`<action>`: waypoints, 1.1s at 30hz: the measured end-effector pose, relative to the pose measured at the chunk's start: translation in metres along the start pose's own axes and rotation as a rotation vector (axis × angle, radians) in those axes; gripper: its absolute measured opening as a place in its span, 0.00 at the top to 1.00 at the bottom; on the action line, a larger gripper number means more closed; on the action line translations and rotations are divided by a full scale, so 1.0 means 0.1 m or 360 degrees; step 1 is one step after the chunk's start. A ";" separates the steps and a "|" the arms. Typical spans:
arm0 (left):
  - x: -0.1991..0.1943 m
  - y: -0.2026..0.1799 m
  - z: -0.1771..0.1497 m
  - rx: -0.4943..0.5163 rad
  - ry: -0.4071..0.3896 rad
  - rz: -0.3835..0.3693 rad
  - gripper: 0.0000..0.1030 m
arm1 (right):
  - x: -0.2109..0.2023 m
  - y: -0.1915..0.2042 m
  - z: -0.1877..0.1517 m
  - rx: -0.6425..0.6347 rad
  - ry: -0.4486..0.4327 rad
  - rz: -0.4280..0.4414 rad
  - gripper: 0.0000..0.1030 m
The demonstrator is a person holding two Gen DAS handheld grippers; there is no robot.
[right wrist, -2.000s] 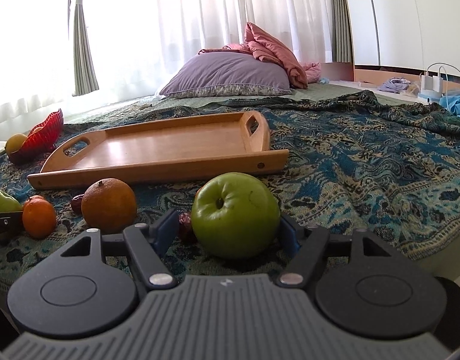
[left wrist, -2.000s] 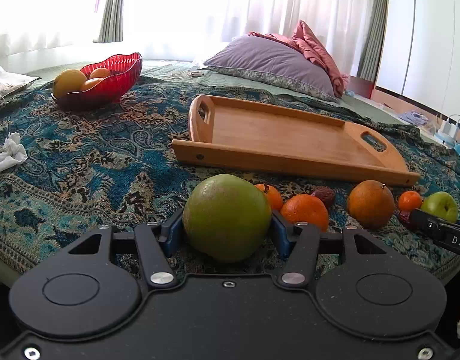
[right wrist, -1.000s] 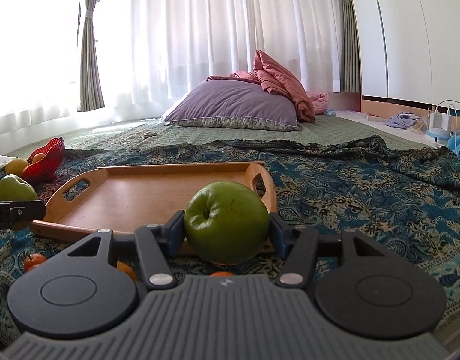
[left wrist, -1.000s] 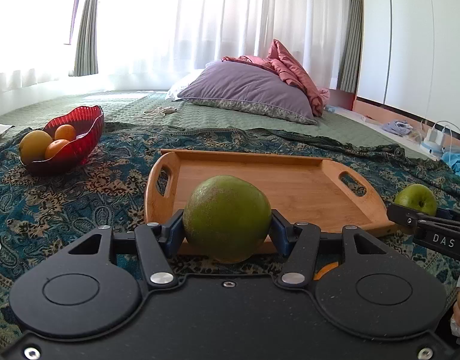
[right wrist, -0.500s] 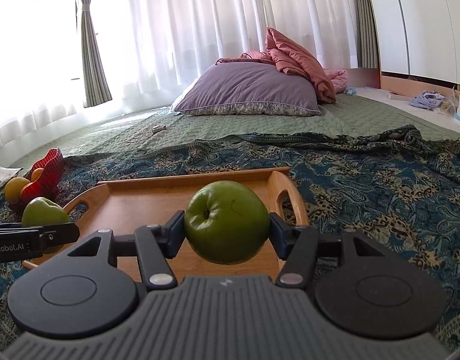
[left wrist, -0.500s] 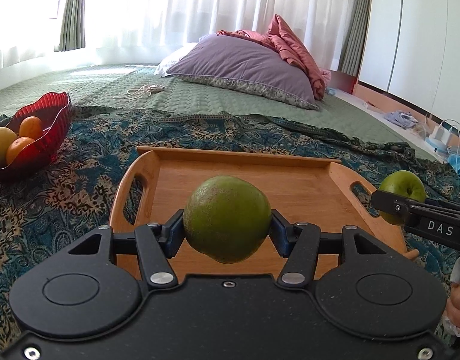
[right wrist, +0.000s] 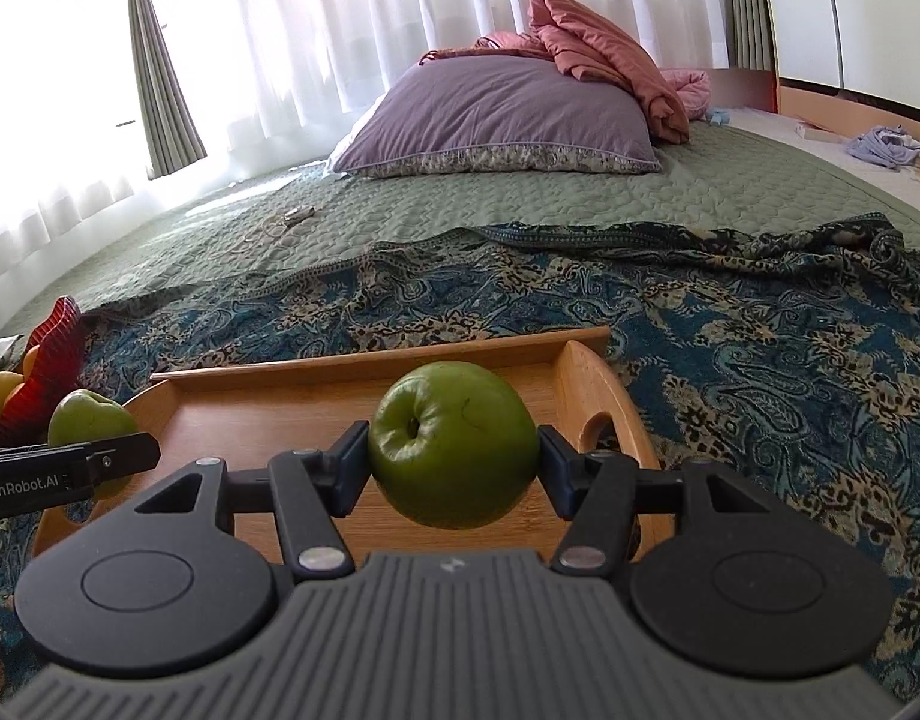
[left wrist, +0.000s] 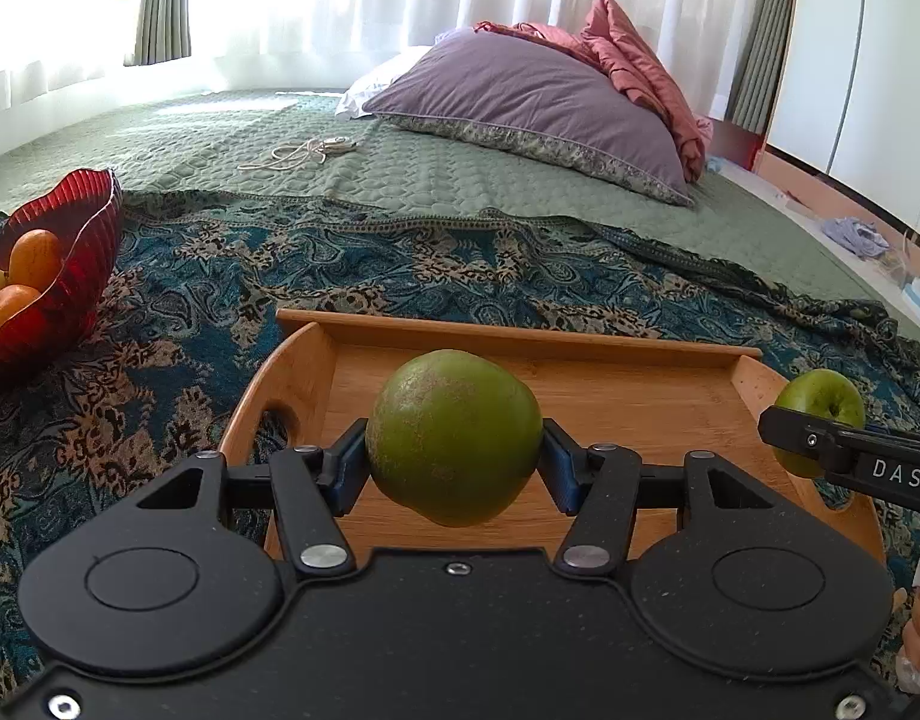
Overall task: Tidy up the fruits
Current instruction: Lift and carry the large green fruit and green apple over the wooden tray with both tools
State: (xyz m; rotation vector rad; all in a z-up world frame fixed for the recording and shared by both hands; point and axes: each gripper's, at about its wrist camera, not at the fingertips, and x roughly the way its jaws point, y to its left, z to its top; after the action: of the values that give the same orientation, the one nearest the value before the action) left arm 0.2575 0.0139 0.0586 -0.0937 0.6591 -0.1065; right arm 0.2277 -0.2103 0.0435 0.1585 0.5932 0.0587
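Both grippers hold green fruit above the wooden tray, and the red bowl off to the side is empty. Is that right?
Not quite. The red bowl is not empty: the left wrist view shows orange and yellow fruit in it. The rest holds: the left gripper and the right gripper hold green fruit above the wooden tray.

Left tongs [left wrist: 454, 438], right tongs [right wrist: 453, 444]; both clamped
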 end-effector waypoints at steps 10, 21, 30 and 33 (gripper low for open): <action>0.29 0.03 -0.01 -0.0051 0.0122 0.0061 0.46 | 0.28 0.02 0.05 -0.0004 0.0092 -0.0061 0.41; 0.33 -0.04 -0.06 -0.0034 0.0138 0.0060 0.46 | 0.36 0.03 0.01 -0.0010 0.0150 -0.0076 0.41; 0.38 -0.07 -0.10 -0.0009 0.0152 0.0075 0.46 | 0.38 0.04 -0.02 -0.0039 0.0172 -0.0089 0.41; 0.39 -0.07 -0.10 -0.0010 0.0151 0.0075 0.46 | 0.40 0.03 -0.04 -0.0051 0.0188 -0.0097 0.41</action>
State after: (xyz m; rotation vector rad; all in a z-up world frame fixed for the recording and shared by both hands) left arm 0.2814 0.0012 0.0279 -0.0794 0.7558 -0.0641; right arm 0.2588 -0.2025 0.0187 0.1063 0.7144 0.0184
